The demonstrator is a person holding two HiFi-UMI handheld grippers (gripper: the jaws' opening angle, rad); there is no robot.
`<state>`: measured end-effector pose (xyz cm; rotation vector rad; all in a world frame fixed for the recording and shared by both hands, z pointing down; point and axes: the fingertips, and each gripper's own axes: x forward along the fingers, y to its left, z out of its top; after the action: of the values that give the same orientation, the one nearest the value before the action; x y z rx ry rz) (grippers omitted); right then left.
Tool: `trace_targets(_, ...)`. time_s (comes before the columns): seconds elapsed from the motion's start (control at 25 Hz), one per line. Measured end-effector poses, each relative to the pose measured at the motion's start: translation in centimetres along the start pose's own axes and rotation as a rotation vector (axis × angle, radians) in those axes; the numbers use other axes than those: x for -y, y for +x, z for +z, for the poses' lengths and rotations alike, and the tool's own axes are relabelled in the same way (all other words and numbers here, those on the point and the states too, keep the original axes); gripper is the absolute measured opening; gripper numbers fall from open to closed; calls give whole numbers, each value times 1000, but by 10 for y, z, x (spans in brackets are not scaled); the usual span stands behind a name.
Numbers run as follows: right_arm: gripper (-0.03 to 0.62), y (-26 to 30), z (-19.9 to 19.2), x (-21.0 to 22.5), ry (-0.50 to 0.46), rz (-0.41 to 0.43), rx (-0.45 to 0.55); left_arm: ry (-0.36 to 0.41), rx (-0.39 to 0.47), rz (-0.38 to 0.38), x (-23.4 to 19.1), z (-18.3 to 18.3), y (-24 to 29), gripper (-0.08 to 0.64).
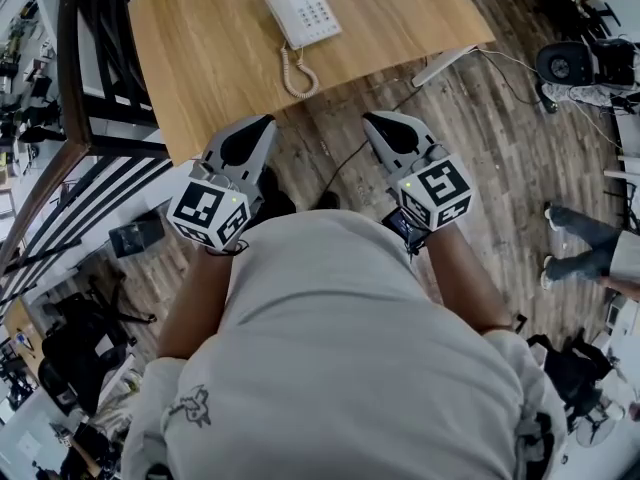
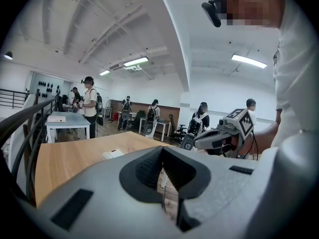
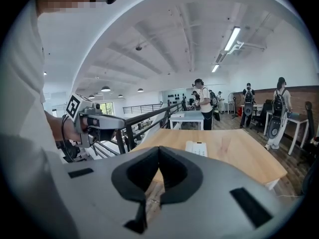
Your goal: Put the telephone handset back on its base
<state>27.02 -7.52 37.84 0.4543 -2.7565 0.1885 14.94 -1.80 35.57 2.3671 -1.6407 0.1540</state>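
Phone on tabletop, handset apparently seated. Left hand-held gripper and right hand-held gripper pressed together, empty, short of the phone: likely nothing left to carry.

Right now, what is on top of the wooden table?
A white telephone lies on the table, its coiled cord curling toward the near edge. The table's far end is cut off in the head view; what lies beneath the telephone is covered.
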Motion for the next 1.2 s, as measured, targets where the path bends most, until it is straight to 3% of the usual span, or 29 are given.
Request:
trace_targets(0.36,5,-13,-3,-33,-12,0,11,18,-17,19,7,-10,-42,6)
trace_targets(1.2,5,-16,2,-158,-29,-85,34,28,-12,-47,-5,-33,-164,6)
